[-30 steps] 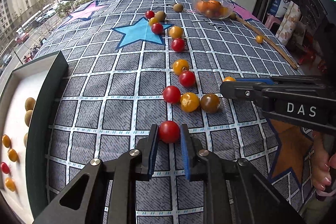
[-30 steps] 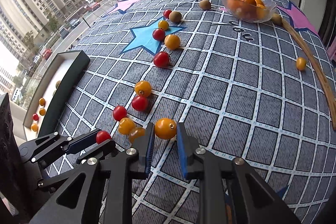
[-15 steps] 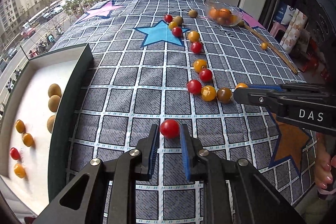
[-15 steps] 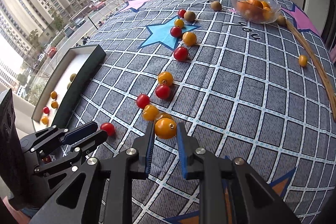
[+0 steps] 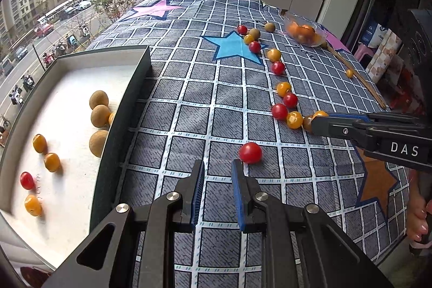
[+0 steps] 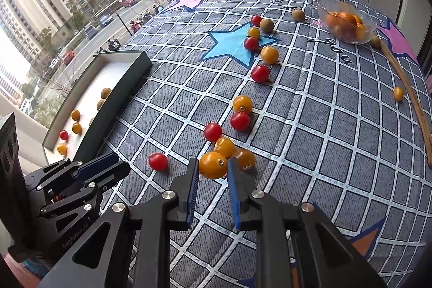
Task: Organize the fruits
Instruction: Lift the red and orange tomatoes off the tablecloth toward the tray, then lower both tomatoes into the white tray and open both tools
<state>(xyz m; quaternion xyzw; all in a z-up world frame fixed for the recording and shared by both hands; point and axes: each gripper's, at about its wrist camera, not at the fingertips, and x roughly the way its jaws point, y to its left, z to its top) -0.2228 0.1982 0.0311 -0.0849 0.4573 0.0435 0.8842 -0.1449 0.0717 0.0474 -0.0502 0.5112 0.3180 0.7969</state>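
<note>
An orange tomato (image 6: pixel 213 165) is held between the blue pads of the right gripper (image 6: pixel 212 174), clenched on both its sides. Whether it is lifted clear of the checked cloth (image 6: pixel 324 126) cannot be told. Two more orange tomatoes lie just beyond it, one close against the right pad, so the grip appears to have been taken from the near side, where no neighbour blocks the pads.

A red tomato (image 5: pixel 250 152) lies loose on the cloth just ahead of the left gripper (image 5: pixel 216 180) and slightly to its right, outside the gap. That gripper is released, its jaws apart and nothing between them; the fruit is judged not yet captured.

To the left of the left gripper, a dark-walled tray (image 5: pixel 127 109) holds red and orange tomatoes and brown round fruits in separate clusters, which suggests sorting by kind. Further ahead of both grippers, a trail of mixed fruit leads to a glass bowl (image 6: pixel 347 23) of orange fruit at the far end of the bench.
</note>
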